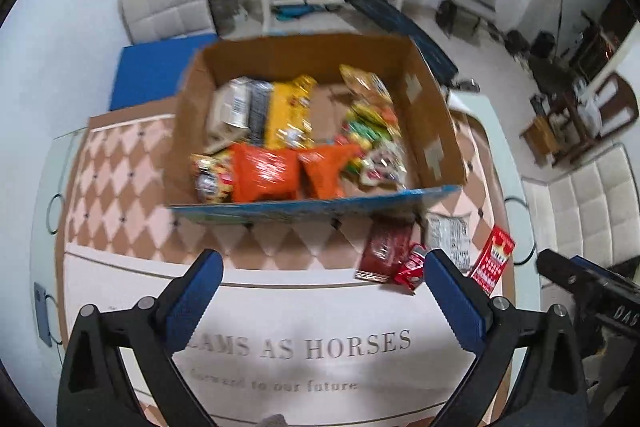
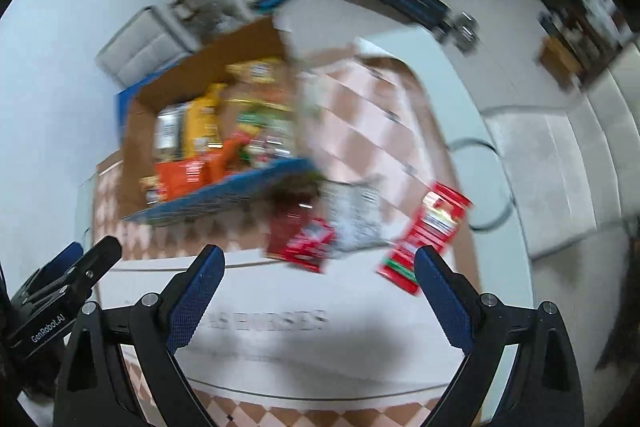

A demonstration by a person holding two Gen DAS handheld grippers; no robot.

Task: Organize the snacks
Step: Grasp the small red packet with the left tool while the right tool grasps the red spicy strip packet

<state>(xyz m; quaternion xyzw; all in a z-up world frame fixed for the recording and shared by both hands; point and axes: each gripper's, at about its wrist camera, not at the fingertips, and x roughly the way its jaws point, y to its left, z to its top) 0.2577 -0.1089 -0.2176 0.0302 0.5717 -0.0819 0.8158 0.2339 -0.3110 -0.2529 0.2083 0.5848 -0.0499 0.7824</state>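
- The left claw stands wide with nothing between its blue pads, pointing steeply down at the desk.
- The right claw is likewise wide and empty.
- The cardboard box, already holding many snack packets, lies ahead of both claws.
- Four loose snacks lie on the desk beside the box's near right corner: a dark red packet, a small red packet, a grey-white packet and a red carton.
- The red carton's long axis runs roughly away from the claws, slightly tilted; it sits just ahead of the right claw's right finger, so the right hand looks nearer.
- The desk's right edge lies just beyond; open room remains toward the claws.
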